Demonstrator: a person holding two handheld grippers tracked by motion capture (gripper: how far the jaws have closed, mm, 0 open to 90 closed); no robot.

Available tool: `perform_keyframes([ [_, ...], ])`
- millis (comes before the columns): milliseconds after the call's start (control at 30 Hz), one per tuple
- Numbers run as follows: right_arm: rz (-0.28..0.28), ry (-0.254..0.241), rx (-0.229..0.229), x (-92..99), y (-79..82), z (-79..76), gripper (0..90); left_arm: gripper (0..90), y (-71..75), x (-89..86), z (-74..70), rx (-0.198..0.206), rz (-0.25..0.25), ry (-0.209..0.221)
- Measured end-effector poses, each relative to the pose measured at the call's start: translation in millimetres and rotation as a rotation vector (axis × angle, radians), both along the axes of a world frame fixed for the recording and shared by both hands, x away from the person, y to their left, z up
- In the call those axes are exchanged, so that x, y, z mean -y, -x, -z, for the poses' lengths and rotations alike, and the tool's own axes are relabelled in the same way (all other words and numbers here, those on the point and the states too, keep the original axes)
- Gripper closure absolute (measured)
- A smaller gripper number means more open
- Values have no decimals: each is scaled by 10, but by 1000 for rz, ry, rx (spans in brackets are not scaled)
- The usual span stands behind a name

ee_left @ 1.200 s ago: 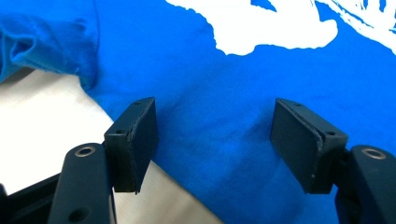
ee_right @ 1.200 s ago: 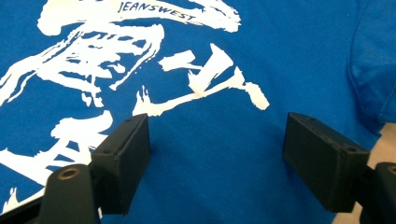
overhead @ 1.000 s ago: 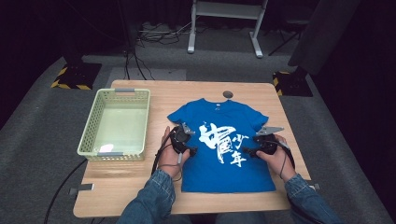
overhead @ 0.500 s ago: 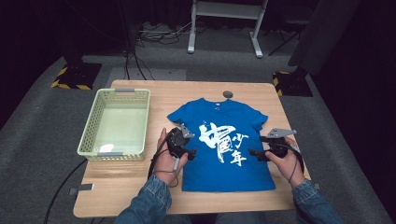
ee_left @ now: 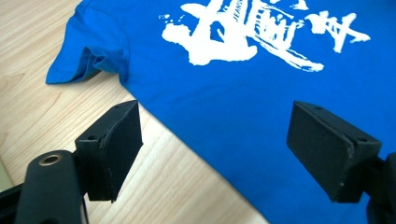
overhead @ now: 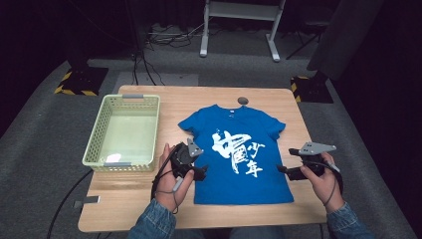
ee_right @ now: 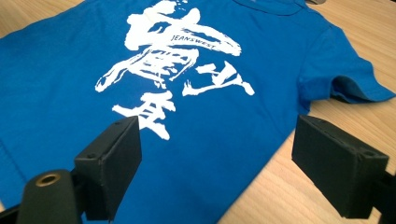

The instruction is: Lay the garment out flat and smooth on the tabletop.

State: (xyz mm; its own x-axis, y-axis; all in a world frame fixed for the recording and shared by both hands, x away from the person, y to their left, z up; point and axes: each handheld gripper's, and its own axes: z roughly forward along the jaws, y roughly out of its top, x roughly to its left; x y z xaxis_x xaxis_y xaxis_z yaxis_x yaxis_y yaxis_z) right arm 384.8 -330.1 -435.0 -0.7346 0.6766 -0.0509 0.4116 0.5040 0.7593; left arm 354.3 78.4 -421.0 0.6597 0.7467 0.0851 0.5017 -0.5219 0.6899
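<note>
High view: one T-shirt (overhead: pixel 239 149), one basket (overhead: pixel 99 134), two grippers.

Pale green plastic basket (overhead: pixel 97 130), mesh walls, grey handle bars at the near and far rims, on the left part of the wooden surface (overhead: pixel 164 214). A small white scrap (overhead: pixel 113 158) lies in its near corner; what it is can't be told. Small round grey object (overhead: pixel 243 100) sits near the surface's far edge, right of centre, well apart from the basket. Grey tag (overhead: pixel 85 203) at the near left edge of the surface. Grey carpet floor (overhead: pixel 45 149) all round. Yellow-black hazard-striped blocks at far left (overhead: pixel 75 91) and far right (overhead: pixel 296 83). White metal stand (overhead: pixel 239 30) beyond the surface, loose cables (overhead: pixel 164 36) on the floor beside it.
</note>
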Motion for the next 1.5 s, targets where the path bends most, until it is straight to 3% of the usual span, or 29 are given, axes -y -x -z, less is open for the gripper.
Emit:
perform_keyframes([
  [167, 24, -10, -5, 92, 90, -44, 160, 171, 104, -92, -37, 9, 3, -10],
  [233, 34, -23, -12, 138, 118, -49, 161, 167, 147, -131, -41, 12, 19, -14],
  [267, 37, -24, -15, 158, 125, -47, 161, 166, 184, -175, -21, 0, 59, -18],
  [367, 43, -19, -15, 192, 146, -45, 160, 166, 219, -225, 1, -10, 70, -20],
  [533, 51, -27, -33, 271, 203, -12, 159, 166, 303, -380, 28, -18, 32, -25],
  [667, 69, -33, -46, 335, 235, 33, 159, 165, 335, -450, 56, -21, 38, -21],
  [1500, 185, -26, -109, 869, 397, 433, 163, 166, 558, -1158, 485, -69, -94, -43],
])
